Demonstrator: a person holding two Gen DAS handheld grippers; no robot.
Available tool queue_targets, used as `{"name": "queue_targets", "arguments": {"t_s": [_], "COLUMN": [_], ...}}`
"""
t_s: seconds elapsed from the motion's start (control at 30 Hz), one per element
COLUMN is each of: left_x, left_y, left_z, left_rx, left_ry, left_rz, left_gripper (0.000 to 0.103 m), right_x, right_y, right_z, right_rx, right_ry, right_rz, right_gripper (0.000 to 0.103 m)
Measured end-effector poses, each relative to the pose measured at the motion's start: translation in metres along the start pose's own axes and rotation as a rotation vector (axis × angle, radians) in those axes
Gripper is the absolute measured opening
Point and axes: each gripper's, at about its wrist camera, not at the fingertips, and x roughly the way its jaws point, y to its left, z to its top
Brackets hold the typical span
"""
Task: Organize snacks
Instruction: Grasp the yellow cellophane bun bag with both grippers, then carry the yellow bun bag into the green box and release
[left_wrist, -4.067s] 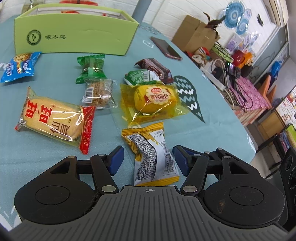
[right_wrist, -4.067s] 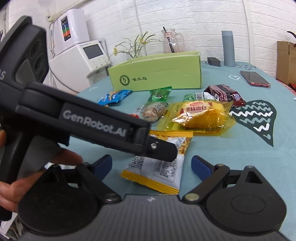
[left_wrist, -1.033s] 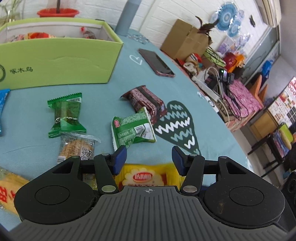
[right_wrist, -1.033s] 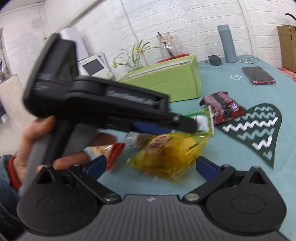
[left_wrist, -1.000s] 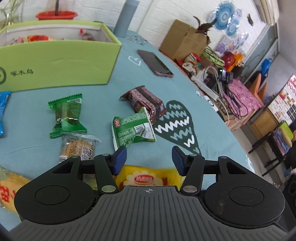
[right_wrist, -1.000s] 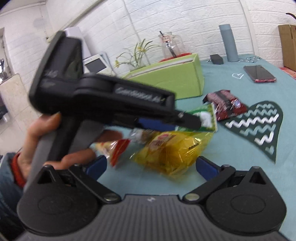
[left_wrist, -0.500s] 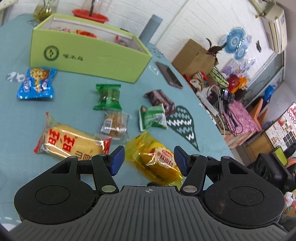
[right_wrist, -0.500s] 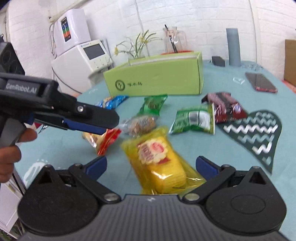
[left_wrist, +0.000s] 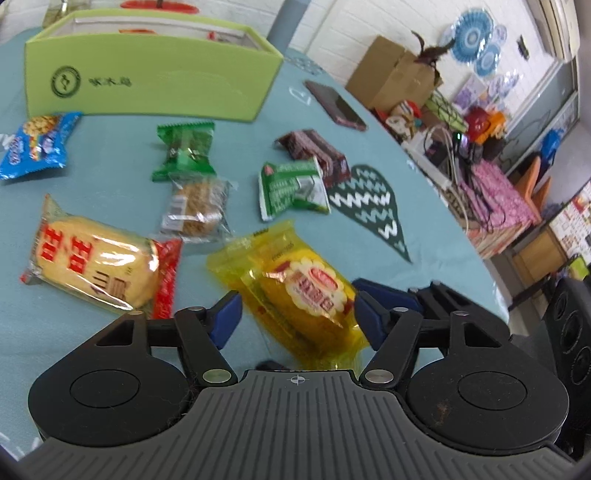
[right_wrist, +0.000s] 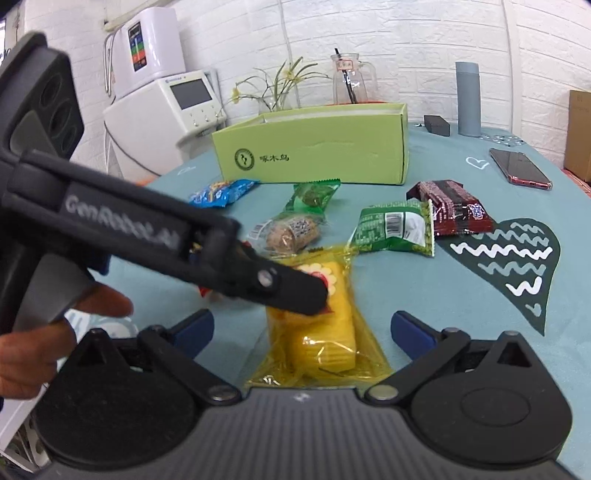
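Snacks are spread over a teal tabletop, and the yellow cake packet is the one both claws are going for. It lies nearest the cameras, well apart from the green box at the far side.

Left claw sits low over the packet with its blue pads on either side of it. One pad looks right against the wrapper's edge, the other has a gap, so it isn't squeezing anything yet (jaws have just been opening a bit). From the right wrist view, the left claw's black finger crosses over the top of the packet, with the person's hand on its handle.

Right claw also straddles the same packet from the near end. Its jaws have just been closing in from wide, but the pads stand clear of the wrapper on both sides, so no grip there either.

Other stuff on the tabletop: a red-and-yellow bread packet just left of the yellow one, a clear-wrapped brown bar, a green candy, a green-and-white packet touching a dark brown wafer pack, a blue bag by the box, and a phone off to the right.
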Motion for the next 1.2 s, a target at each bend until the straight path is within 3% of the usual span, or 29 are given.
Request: {"name": "queue_targets", "arguments": {"t_s": [0.03,0.07,0.2,0.33,0.6,0.73,0.83,1.07,1.2], "left_x": [0.003,0.004,-0.003,-0.024,-0.031,-0.009,0.019,0.075,0.073], "left_y": [0.001,0.001,-0.007,-0.013,0.009,0.040,0.073,0.122,0.126], "left_z": [-0.002,-0.003,0.003,0.029,0.152,0.218,0.252,0.273,0.268], "left_rx": [-0.013,-0.028,0.001,0.018,0.066,0.056,0.021,-0.025,-0.033], "left_ry": [0.005,0.007,-0.011,-0.086,-0.258,-0.270,-0.247,-0.165,-0.189], "left_rz": [-0.039,-0.057,-0.074,-0.092,-0.035,0.019,0.037,0.067,0.047], "left_gripper": [0.032,0.031,0.026,0.027,0.029,0.029,0.029,0.029,0.038], "right_x": [-0.003,-0.005,-0.015,-0.023,0.038,0.098,0.145,0.217,0.219], "right_y": [0.002,0.001,-0.004,-0.002,-0.028,-0.053,-0.066,-0.080,-0.070], "right_z": [-0.001,0.000,0.007,0.035,0.156,0.216,0.242,0.241,0.236], "right_rx": [-0.018,-0.012,0.023,-0.019,-0.118,-0.095,-0.087,-0.085,-0.156], "right_ry": [-0.015,-0.011,-0.032,-0.101,-0.215,-0.190,-0.143,-0.039,-0.032], "right_rz": [-0.007,-0.023,-0.016,-0.022,-0.015,0.021,0.028,0.033,-0.010], "right_gripper": [0.068,0.060,0.057,0.057,0.059,0.059,0.059,0.061,0.078]}}
